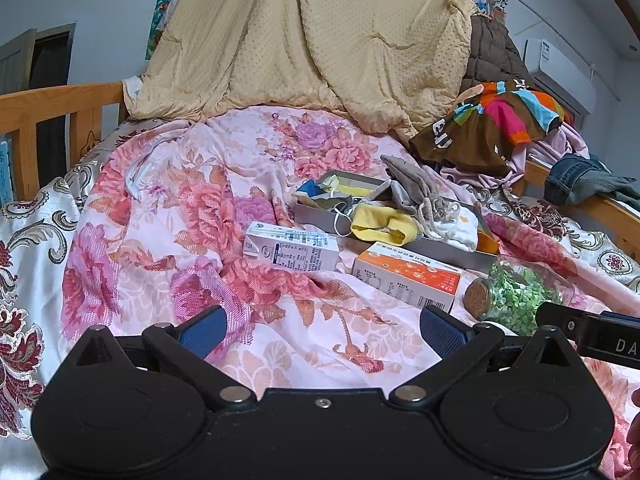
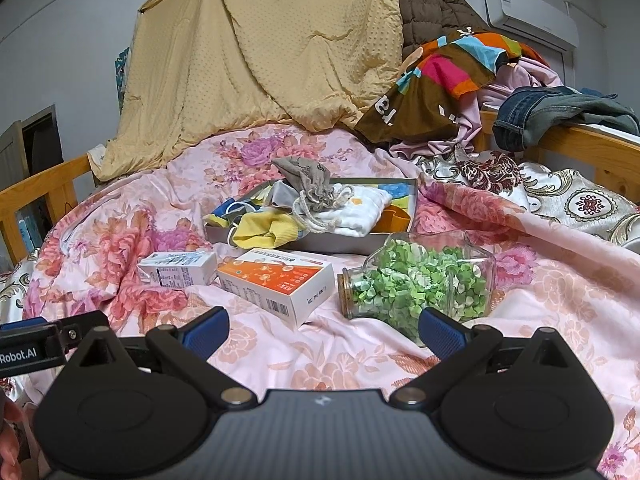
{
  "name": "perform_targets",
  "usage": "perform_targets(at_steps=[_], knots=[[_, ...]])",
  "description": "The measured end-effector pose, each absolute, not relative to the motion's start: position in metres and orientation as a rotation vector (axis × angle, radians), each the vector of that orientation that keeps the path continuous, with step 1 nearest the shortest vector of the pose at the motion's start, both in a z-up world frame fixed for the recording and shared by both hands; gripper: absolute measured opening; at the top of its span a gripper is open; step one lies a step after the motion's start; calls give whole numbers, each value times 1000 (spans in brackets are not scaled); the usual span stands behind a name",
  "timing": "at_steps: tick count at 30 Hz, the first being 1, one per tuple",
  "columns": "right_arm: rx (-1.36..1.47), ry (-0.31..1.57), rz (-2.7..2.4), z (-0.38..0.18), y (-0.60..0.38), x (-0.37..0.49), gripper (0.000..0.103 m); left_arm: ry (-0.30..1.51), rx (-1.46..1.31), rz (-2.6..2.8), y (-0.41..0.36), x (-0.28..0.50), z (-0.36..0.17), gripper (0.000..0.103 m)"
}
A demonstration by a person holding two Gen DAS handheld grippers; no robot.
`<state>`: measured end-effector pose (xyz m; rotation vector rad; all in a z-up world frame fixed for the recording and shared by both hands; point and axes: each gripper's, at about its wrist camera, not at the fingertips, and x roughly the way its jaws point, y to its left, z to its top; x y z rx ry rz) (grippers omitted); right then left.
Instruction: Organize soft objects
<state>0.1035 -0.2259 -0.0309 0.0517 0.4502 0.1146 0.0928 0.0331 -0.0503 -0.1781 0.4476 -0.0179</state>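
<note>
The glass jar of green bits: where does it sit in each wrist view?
Left wrist: glass jar lies on its side at lower right, just beyond the right jaw.
Right wrist: jar lies right of centre, cork end facing left.
Shared landmark: orange-and-white box, immediately left of the jar in both.

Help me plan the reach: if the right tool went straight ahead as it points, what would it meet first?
Probably the orange and white box, with the glass jar just right of that line. The right tool is open; depth is uncertain.
</note>
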Motion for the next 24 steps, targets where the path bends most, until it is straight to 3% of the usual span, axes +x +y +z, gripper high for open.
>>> perform_targets(at_steps=[24], knots=[[49, 456, 115, -33, -226, 104, 103, 450, -173, -18, 33, 92, -53, 102]])
